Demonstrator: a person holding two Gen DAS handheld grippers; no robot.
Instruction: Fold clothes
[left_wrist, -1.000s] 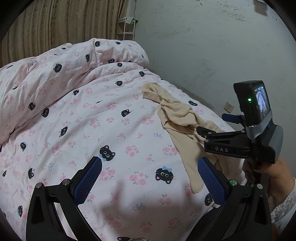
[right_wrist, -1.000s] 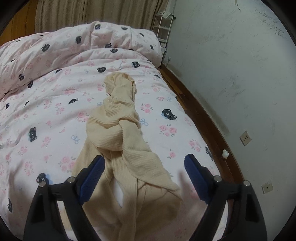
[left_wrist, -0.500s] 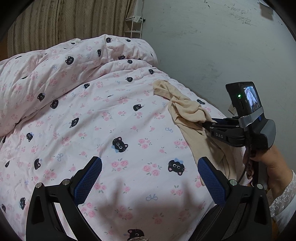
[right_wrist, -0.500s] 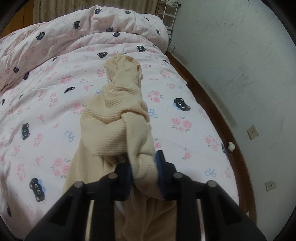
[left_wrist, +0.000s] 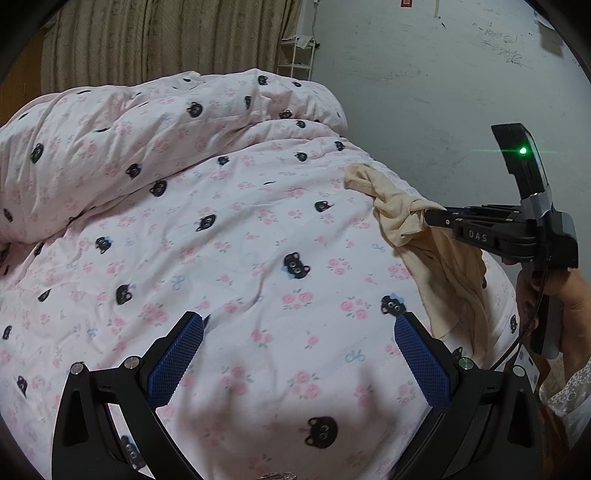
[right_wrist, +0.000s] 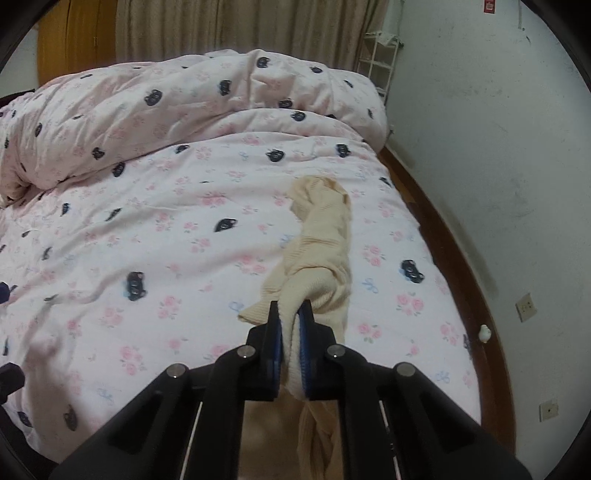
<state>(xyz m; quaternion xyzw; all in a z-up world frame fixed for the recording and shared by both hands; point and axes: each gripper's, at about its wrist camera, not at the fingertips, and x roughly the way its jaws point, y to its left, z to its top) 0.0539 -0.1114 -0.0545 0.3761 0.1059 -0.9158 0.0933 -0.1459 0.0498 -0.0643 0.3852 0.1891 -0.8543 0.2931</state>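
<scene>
A cream ribbed garment (right_wrist: 325, 243) lies bunched and twisted on the right side of the bed; it also shows in the left wrist view (left_wrist: 402, 218). My right gripper (right_wrist: 290, 317) is shut on a fold of the garment and lifts that part off the quilt; its far end still rests on the bed, and its near end hangs down below the fingers. In the left wrist view the right gripper (left_wrist: 430, 216) shows at the right, pinching the cloth. My left gripper (left_wrist: 299, 358) is open and empty above the quilt, left of the garment.
The bed is covered by a pink quilt (left_wrist: 221, 240) with black cat faces, heaped up at the far end (right_wrist: 184, 110). A white wall (right_wrist: 498, 147) and a wooden bed edge (right_wrist: 454, 266) run along the right. A wire rack (right_wrist: 380, 55) and curtains stand behind.
My right gripper closed on the garment, from wide open a second ago, and has raised the pinched fold off the quilt. My left gripper stayed open and shifted slightly.
</scene>
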